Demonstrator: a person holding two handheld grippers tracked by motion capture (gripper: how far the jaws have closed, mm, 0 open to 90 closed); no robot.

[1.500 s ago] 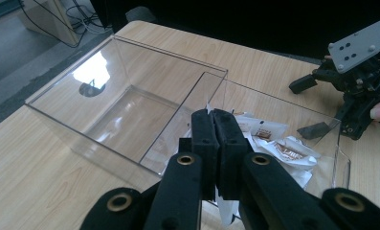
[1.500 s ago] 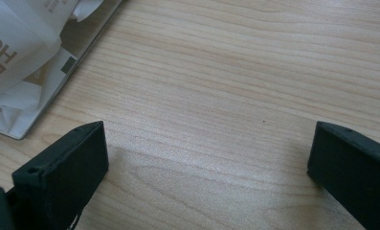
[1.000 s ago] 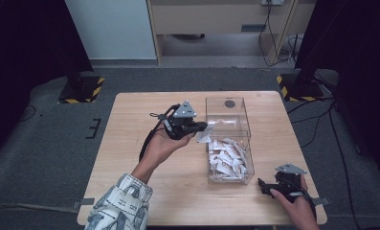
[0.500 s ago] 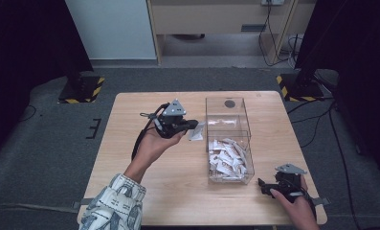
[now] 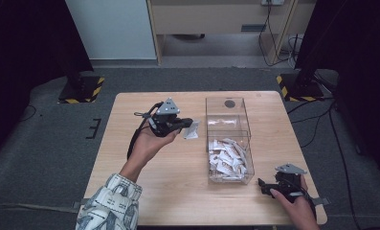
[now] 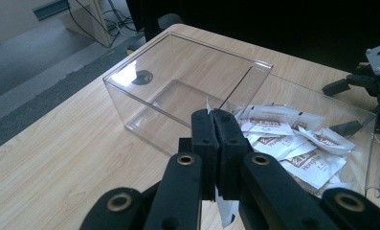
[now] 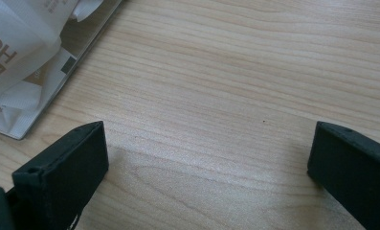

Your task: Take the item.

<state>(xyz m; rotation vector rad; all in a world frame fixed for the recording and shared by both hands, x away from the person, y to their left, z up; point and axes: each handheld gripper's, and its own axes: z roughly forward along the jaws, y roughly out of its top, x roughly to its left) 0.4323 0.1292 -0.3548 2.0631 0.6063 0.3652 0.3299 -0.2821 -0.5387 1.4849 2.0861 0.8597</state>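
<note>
White sachet [image 5: 191,130] hangs pinched in the left gripper [image 5: 185,123], just left of the clear box [image 5: 228,139] wall, over bare table [image 5: 178,187]. Right gripper [image 7: 206,163] rests spread near the table's front edge.

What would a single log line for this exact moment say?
left tongs: shut on sachet, held left of clear box | right tongs: open, over bare table | box near half: sachet pile
</note>
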